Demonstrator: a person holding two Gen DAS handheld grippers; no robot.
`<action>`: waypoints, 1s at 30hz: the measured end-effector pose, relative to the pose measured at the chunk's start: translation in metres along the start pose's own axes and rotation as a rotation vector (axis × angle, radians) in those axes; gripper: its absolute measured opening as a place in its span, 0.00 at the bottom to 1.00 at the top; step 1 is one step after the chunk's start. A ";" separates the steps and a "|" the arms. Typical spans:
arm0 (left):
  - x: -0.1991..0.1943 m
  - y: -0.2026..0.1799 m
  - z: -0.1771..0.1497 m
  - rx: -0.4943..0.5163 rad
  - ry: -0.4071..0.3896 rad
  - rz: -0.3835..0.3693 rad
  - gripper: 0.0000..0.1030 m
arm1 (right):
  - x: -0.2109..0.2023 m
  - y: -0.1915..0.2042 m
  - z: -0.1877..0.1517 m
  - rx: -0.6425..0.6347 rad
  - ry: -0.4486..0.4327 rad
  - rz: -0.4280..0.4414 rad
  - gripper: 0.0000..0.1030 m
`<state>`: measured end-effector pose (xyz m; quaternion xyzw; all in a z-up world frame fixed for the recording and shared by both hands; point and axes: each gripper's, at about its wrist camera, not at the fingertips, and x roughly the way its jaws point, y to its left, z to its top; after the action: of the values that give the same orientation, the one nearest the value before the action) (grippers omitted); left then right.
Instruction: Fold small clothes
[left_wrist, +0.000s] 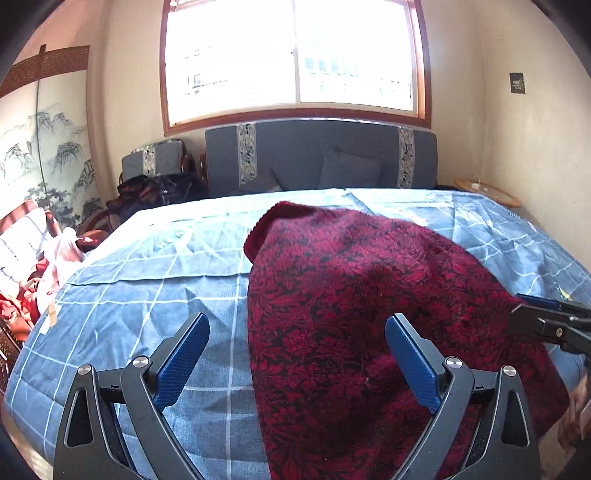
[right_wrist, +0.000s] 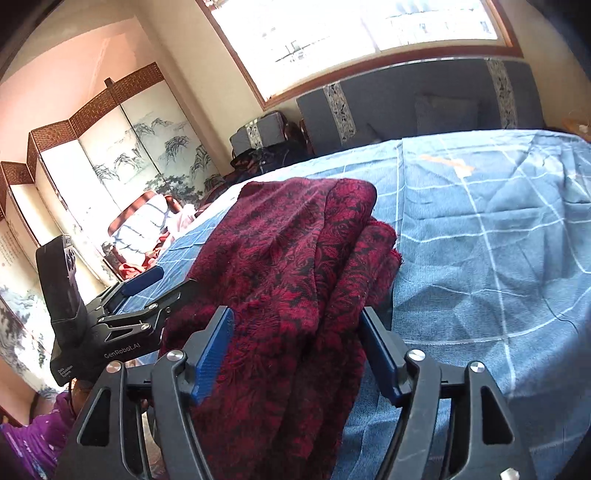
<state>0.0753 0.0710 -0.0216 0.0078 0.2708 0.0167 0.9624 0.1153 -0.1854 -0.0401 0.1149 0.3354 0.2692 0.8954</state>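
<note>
With both the left gripper (left_wrist: 297, 354) and right gripper (right_wrist: 297, 350) jaws open over the red patterned garment (left_wrist: 369, 314) on the bed (left_wrist: 147, 295), nothing pins its bunched folds, so they may slump apart.

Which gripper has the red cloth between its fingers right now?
The right gripper: the red patterned cloth runs between its open fingers, not pinched. The left gripper spans the cloth's edge and bare blue checked bedsheet.
</note>
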 end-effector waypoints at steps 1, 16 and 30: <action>-0.006 -0.001 0.003 -0.009 -0.017 0.006 0.97 | -0.007 0.006 -0.003 -0.014 -0.033 -0.020 0.73; -0.104 -0.026 0.036 0.038 -0.293 0.224 1.00 | -0.064 0.059 -0.022 -0.186 -0.243 -0.159 1.00; -0.113 -0.030 0.042 -0.004 -0.229 0.155 1.00 | -0.074 0.054 -0.022 -0.140 -0.229 -0.118 1.00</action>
<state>0.0014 0.0367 0.0726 0.0287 0.1578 0.0904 0.9829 0.0324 -0.1817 0.0042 0.0621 0.2177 0.2238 0.9480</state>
